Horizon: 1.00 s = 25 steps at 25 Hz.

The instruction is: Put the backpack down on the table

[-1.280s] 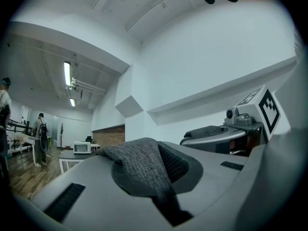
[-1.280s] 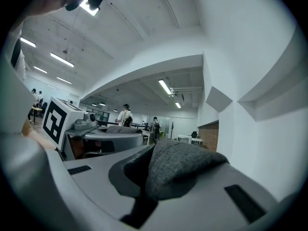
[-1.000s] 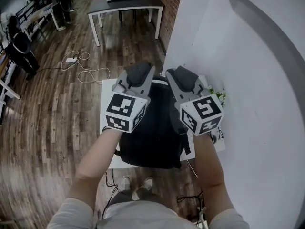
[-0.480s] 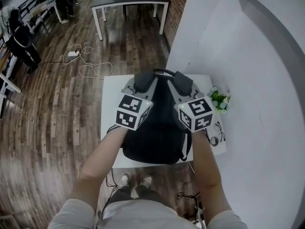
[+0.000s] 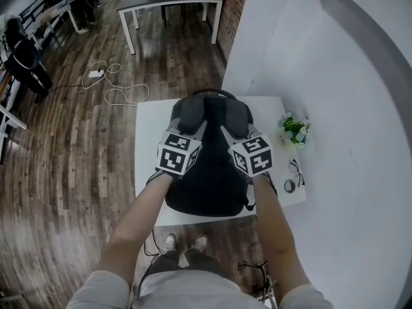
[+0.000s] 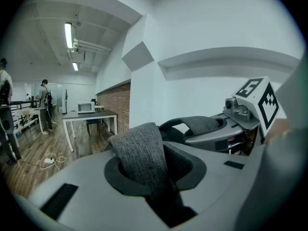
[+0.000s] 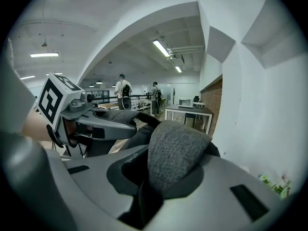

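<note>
Seemingly down | left gripper (image 5: pixel 193 126): jaws just easing apart, shoulder strap (image 6: pixel 139 153) pinched between | backpack (image 5: pixel 209 172): lay on counter (image 5: pixel 147 147), near its front edge | right gripper (image 5: pixel 230 129): clamped tight on other strap (image 7: pixel 175 158) | risk: lopsided release might have dragged backpack toward plant (image 5: pixel 294 131).

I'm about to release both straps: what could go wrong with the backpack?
The left gripper has just been opening its jaws with the left strap between them while the right gripper grips the right strap: the backpack could slump sideways. Its bottom lies near the front edge of the table and might slide off.
</note>
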{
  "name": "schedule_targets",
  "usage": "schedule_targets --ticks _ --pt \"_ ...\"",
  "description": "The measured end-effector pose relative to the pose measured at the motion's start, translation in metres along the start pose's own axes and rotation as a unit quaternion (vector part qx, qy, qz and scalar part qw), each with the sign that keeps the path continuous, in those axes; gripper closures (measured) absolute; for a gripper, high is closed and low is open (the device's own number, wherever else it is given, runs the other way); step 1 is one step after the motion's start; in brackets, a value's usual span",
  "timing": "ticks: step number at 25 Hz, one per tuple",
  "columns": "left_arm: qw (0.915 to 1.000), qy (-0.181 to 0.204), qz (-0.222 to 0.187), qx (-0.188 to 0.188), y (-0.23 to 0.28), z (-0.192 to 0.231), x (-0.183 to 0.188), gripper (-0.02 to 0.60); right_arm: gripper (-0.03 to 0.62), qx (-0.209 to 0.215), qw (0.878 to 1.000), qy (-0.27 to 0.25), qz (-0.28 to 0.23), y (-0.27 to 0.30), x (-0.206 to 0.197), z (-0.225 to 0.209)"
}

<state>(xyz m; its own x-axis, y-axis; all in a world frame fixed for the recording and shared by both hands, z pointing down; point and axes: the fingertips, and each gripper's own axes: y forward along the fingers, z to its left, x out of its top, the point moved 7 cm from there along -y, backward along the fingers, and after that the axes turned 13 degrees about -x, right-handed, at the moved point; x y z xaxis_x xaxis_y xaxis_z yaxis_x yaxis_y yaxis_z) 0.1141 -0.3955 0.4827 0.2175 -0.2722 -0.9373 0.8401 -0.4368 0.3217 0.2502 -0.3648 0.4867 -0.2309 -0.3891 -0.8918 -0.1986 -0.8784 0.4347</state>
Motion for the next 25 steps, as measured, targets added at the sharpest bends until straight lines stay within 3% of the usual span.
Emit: schedule_targets --ticks 6,11,16,25 --pt "0.9997 -0.021 0.003 0.009 -0.003 0.004 -0.017 0.474 0.511 -0.023 0.999 0.003 0.037 0.009 -0.029 0.006" --pt "0.9987 -0.040 0.028 0.014 -0.005 0.006 -0.032 0.430 0.457 -0.039 0.997 0.002 0.062 0.011 -0.054 0.008" --pt "0.9970 -0.051 0.056 0.014 -0.014 0.006 -0.045 0.391 0.359 -0.061 0.996 -0.011 0.070 0.003 -0.059 0.011" --pt "0.9939 -0.063 0.088 0.018 -0.031 0.009 -0.084 0.255 0.341 -0.133 0.989 -0.022 0.061 -0.013 -0.074 0.027"
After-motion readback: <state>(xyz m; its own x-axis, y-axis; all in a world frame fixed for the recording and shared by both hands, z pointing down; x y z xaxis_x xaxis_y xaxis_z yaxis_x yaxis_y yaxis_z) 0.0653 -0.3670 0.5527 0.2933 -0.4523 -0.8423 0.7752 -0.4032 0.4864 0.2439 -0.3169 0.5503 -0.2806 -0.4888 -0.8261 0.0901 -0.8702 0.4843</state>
